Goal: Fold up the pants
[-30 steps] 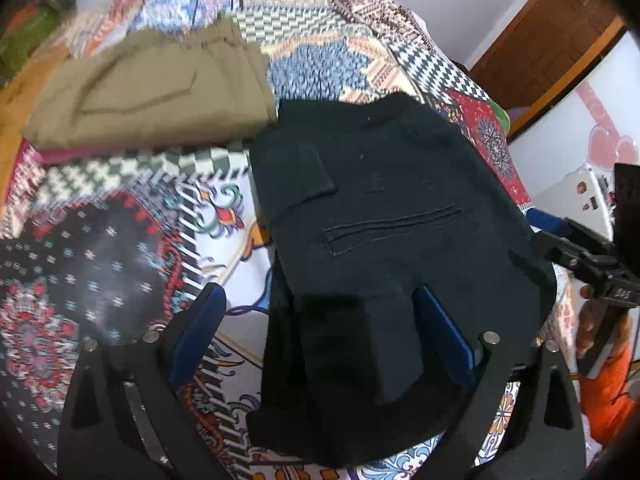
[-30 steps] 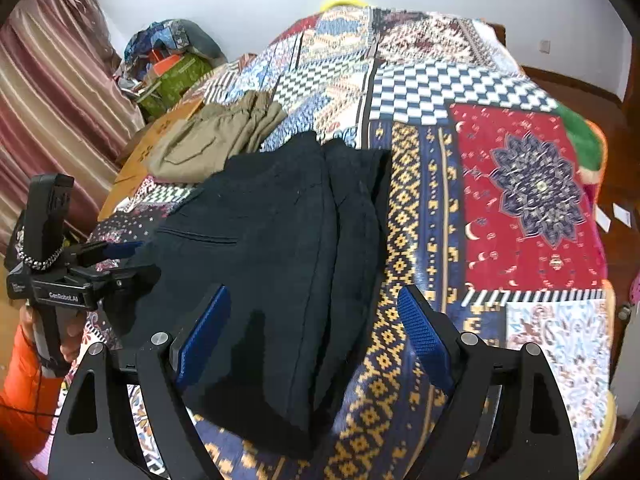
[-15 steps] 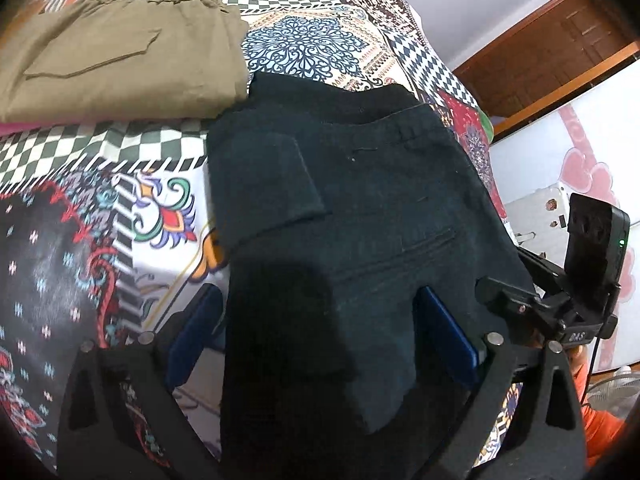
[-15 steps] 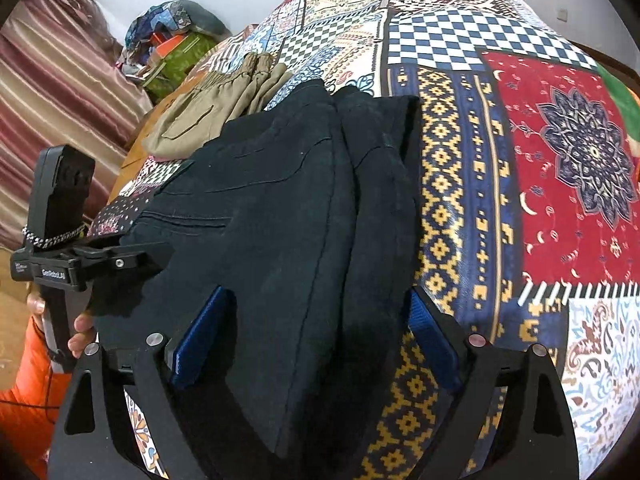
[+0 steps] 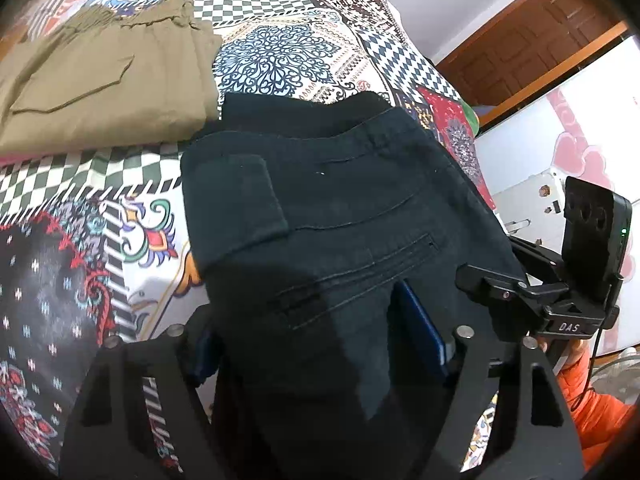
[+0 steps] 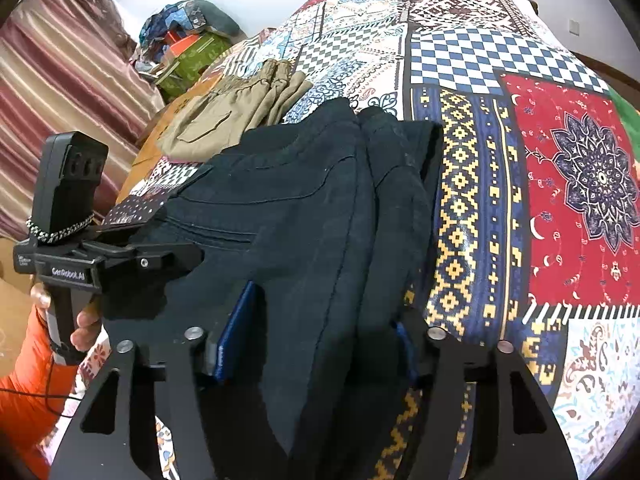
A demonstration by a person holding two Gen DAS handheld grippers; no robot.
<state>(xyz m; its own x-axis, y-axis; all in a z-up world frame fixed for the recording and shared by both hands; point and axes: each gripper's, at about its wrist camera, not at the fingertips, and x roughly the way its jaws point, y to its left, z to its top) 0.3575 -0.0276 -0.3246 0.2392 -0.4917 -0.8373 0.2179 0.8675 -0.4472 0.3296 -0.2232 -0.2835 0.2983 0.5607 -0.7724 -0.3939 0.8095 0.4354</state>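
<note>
In the left wrist view, the folded black cotton pants point(image 5: 340, 216) are seen lying on the patchwork-patterned bedspread point(image 5: 132, 208), with their near end draped between the blue-padded fingers point(image 5: 420, 328) of the left gripper point(image 5: 312, 344). The jaws are set wide apart, with cloth filling the gap between them; whether the pads actually press on the fabric cannot be told, since the left pad is largely hidden. A folded olive-khaki pair of trousers point(image 5: 100, 88) is seen just beyond the black pants, touching them at one corner. The right gripper point(image 5: 532, 288) is visible at the pants' right edge, held by a hand in an orange sleeve.

In the right wrist view, the black pants point(image 6: 320, 220) are shown bunched up between the right gripper's point(image 6: 316, 344) widely spread fingers, the blue left pad point(image 6: 236, 332) lying against the cloth. The left gripper point(image 6: 120, 260) is seen at the pants' left edge. The khaki trousers point(image 6: 232, 116) lie further back, near a striped curtain point(image 6: 60, 92).
</note>
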